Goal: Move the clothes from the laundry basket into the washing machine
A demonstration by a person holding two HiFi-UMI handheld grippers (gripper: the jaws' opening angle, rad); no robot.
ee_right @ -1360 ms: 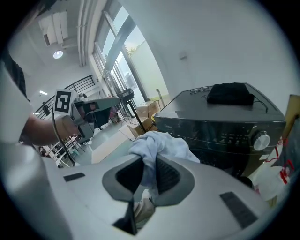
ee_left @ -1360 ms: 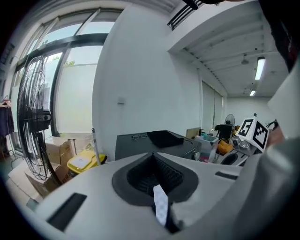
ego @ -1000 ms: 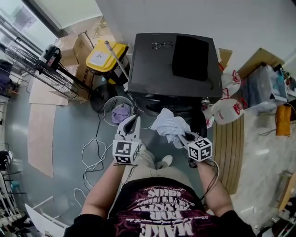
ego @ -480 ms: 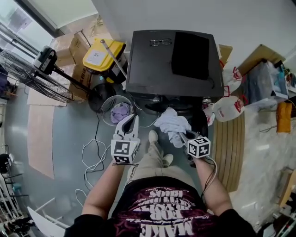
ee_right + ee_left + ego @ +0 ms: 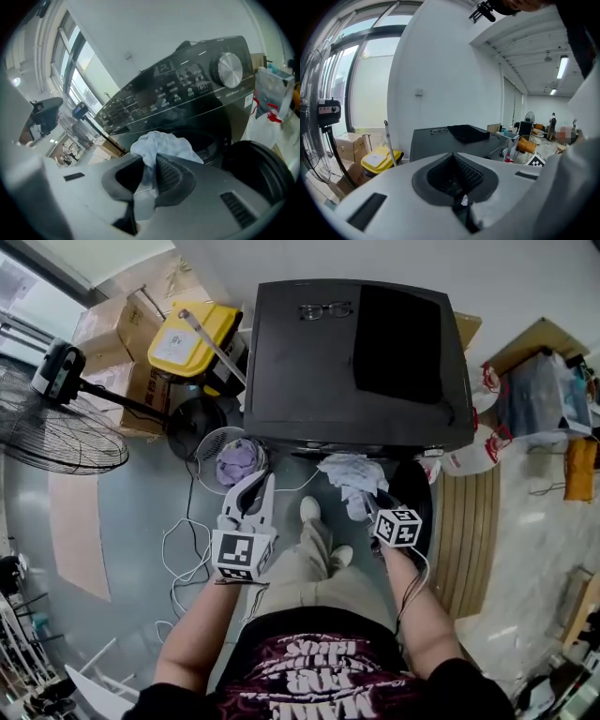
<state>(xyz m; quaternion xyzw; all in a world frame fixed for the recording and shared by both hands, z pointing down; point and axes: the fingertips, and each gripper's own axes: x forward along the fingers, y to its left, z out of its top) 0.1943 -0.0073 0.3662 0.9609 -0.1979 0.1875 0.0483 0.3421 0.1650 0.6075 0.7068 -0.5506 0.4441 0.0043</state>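
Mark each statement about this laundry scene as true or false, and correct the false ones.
1. The right gripper grips a white cloth. True.
2. The laundry basket is empty. False: purple clothes lie in it.
3. A pair of glasses lies on top of the washing machine. True.
4. The left gripper carries a garment. False: nothing is between its jaws.

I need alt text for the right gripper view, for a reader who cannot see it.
The right gripper holds a pale crumpled cloth between its jaws, in front of the open mouth of a dark washing machine. A silver knob shows above.
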